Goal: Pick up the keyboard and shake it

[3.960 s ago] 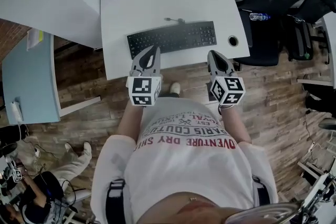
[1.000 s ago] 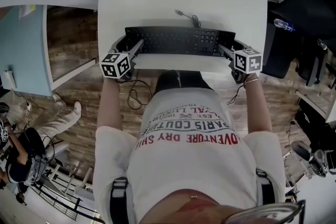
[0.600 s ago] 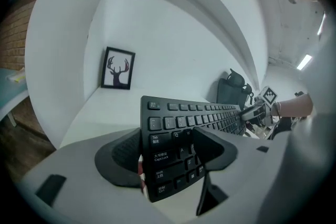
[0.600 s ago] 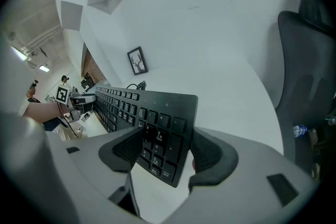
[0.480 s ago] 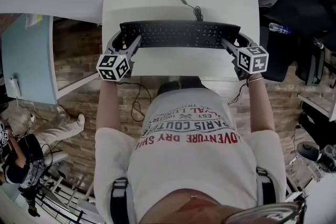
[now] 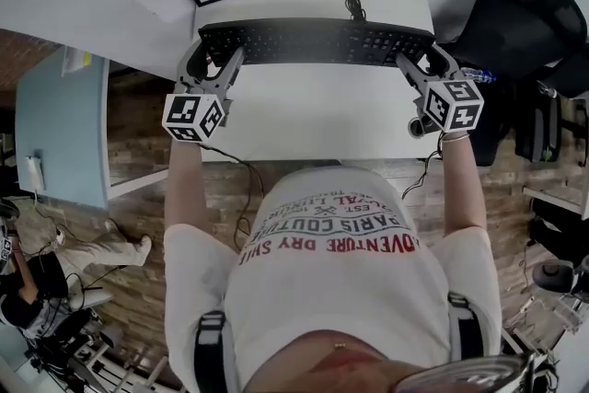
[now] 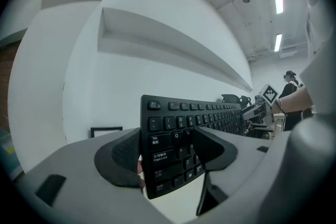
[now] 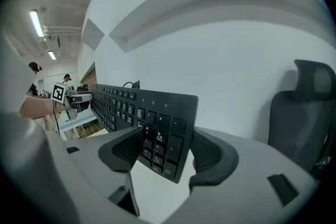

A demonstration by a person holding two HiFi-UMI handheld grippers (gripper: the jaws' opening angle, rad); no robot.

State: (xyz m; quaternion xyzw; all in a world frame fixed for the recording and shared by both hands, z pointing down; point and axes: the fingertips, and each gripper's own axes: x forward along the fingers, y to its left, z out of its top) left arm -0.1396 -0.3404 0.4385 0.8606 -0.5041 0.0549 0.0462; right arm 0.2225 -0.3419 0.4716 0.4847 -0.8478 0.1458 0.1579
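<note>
Keyboard (image 6: 317,41) aloft, ends tight in jaws of left gripper (image 6: 213,56) and right gripper (image 6: 423,60)

Matt black plastic keyboard (image 6: 317,41); beneath it a smooth white desk (image 6: 313,110) (faint sheen); beside the desk, rough-grained wood plank floor (image 6: 138,138).

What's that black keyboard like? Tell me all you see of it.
The keyboard is black, full-size and plastic-looking, with white-lettered keys and a number pad. A thin cable leaves its back edge. It is held off the white desk, tilted, its short ends clamped in the jaws of the left gripper and right gripper.
</note>
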